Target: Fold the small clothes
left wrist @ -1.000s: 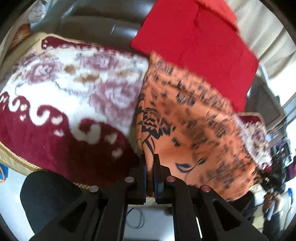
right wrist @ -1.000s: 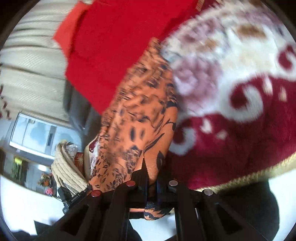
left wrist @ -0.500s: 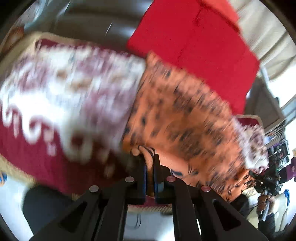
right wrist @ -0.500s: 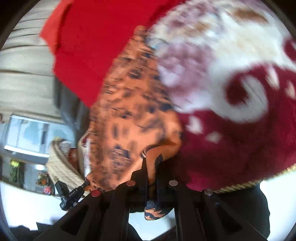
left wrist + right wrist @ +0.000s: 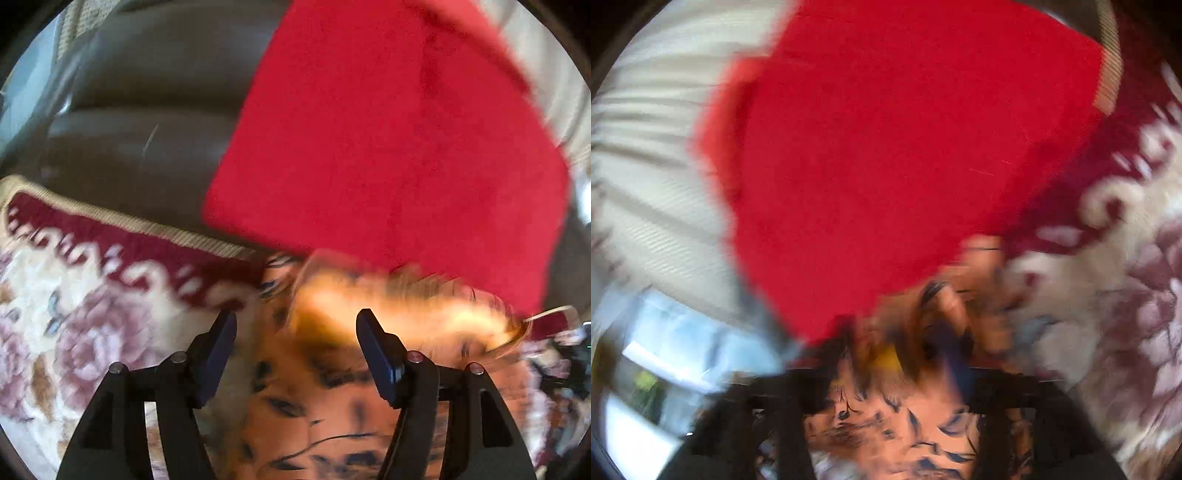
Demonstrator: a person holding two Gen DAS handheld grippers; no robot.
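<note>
Left gripper [image 5: 295, 325]: fingers spread wide, released, nothing between them. Orange patterned garment [image 5: 332, 387] lies beneath, at 6 o'clock, on the floral blanket [image 5: 74, 332]. Red cloth [image 5: 388, 147] at 12–1 o'clock. Right gripper [image 5: 890, 387]: heavily blurred, garment over the fingers; grip state undeterminable. No legible writing.

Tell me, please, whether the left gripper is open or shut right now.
Open. The left gripper has its two fingers spread wide apart above the orange patterned garment, gripping none of it.
</note>
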